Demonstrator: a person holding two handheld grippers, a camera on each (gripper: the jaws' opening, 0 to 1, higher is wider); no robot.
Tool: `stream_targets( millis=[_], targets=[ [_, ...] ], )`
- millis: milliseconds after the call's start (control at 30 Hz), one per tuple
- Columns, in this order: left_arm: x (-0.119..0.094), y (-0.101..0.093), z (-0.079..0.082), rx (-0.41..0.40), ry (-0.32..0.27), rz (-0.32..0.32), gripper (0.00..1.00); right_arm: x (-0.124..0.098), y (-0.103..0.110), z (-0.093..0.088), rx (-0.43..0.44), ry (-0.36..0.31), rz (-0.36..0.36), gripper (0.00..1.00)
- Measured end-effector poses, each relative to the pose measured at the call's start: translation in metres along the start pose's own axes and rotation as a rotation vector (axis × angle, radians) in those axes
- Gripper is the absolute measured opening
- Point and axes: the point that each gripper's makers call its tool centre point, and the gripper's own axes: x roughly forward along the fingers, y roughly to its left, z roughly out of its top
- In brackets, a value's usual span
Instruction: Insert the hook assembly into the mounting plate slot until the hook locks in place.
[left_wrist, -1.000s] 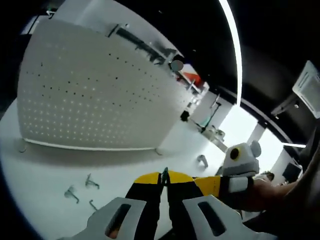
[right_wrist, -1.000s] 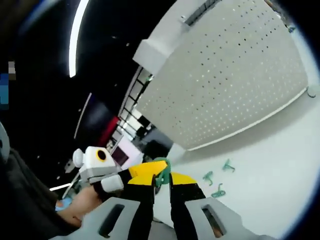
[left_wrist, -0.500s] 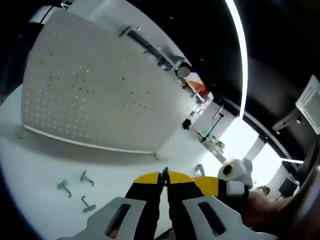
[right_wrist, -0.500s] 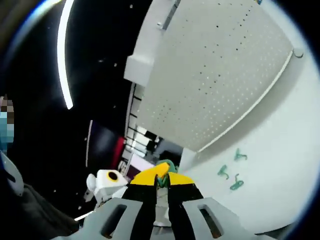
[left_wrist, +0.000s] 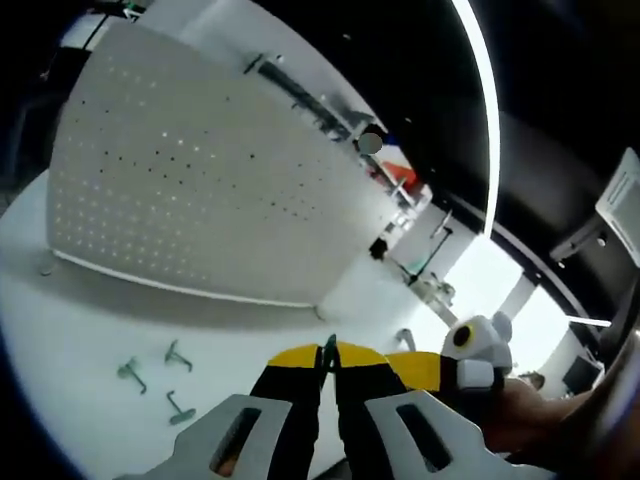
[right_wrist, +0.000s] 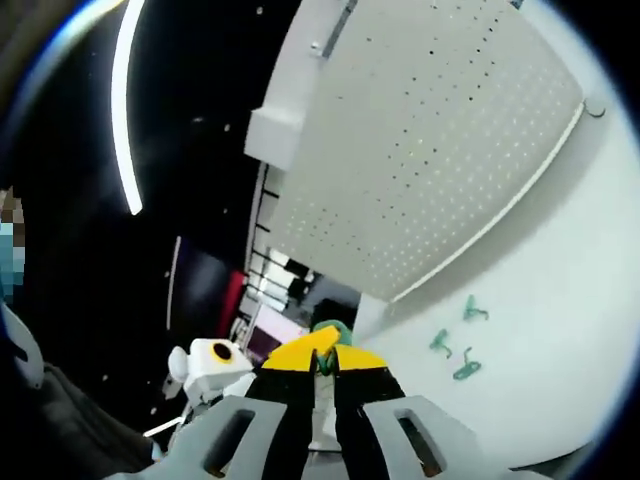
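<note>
The right gripper (right_wrist: 318, 362) pinches a small green metal hook (right_wrist: 328, 331), and the big white board with holes (right_wrist: 450, 150) stands ahead and well apart; the left gripper (left_wrist: 328, 362) pinches a thin green piece too.

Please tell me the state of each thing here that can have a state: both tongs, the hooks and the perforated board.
Left tongs: shut on a small green hook.
Right tongs: shut on a green hook.
Perforated board: upright on the table, no hook in it.
Three loose hooks: lying apart on the table.

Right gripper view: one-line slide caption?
Right gripper shut on a green hook, white pegboard ahead, three loose hooks on the table.
</note>
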Motion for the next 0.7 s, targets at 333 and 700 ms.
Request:
stream_targets(
  millis=[333, 700],
  targets=[
    [-0.0015, 0.0019, 0.0025, 0.01, 0.002, 0.004, 0.04, 0.0003, 0.001, -0.0045, -0.034, 0.032, -0.005, 0.04],
    [-0.0011, -0.0027, 0.0031, 0.035, 0.011, -0.005, 0.04, -0.0001, 0.001, -0.0047, -0.047, 0.029, -0.009, 0.03]
  ],
)
